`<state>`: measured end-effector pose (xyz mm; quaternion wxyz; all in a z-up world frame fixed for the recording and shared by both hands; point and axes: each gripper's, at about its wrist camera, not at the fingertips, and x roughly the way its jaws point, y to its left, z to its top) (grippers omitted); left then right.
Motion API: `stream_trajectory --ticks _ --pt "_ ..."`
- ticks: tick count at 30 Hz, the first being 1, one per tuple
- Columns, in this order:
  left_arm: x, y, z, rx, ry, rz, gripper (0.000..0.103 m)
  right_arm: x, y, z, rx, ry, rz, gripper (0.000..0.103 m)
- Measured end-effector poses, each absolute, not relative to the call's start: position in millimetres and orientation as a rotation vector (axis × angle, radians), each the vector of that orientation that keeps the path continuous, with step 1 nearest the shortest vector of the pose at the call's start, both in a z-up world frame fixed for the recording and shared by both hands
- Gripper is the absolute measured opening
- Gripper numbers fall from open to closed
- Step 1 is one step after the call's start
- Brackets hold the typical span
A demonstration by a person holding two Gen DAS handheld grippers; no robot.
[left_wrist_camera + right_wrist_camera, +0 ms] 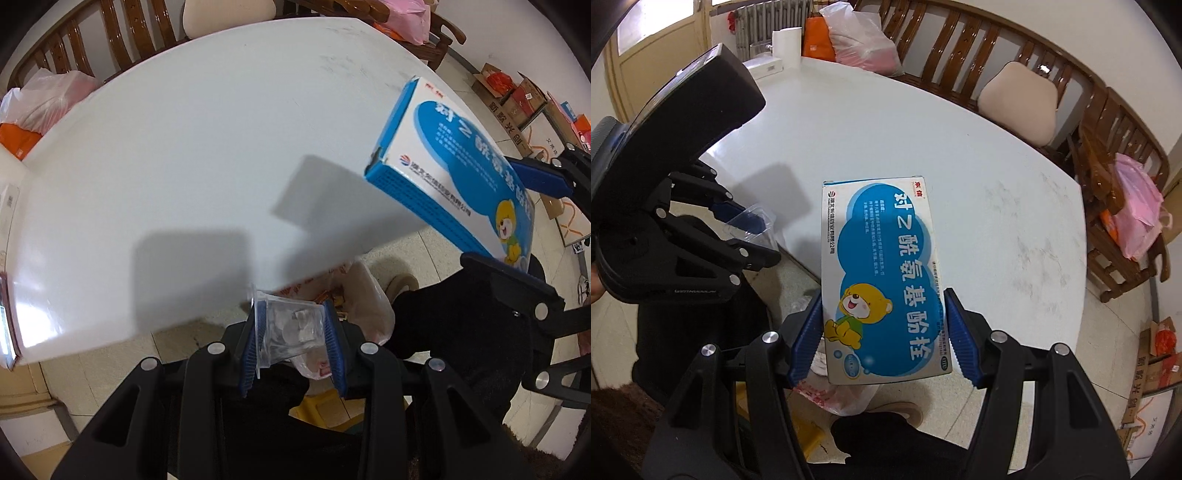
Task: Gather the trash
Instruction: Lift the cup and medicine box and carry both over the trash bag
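In the left wrist view, a clear plastic blister pack (291,328) is being clamped between the blue pads of the left gripper (293,341), just past the near edge of the white table (166,166), over the floor. Below it, a thin plastic bag (365,295) with printed red marks is being seen beside the person's dark trouser leg. At the right edge of this view, the blue and white medicine box (450,173) is being held in the air near the table's right corner, and its shadow is being thrown on the tabletop. Only part of the right gripper (517,218) is being shown here, with one blue pad (543,177) behind the box.

In the right wrist view, the front of the box (882,284) is being shown fully, with a cartoon bear and large white characters. Its lower part is being gripped from both sides by the right gripper (884,332), above the table's near edge (997,221). The left gripper (738,218) is being seen from the side at the left, closed on the clear pack (757,225). Wooden chairs (960,48) are being shown behind the table.
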<state>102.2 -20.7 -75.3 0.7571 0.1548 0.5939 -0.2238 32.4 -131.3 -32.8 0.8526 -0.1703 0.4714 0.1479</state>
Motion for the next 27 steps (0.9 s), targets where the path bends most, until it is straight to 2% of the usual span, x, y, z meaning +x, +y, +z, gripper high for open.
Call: stream_trajectory --ticks 14,27 --pt "39 -24 -126 0.338 1.312 -0.518 0.032 -15 -132 -81 -0.326 1.057 0.331 0.061" --pt "24 -22 -184 0.372 1.348 -0.470 0.032 -15 -133 -131 -0.301 1.144 0.322 0.061"
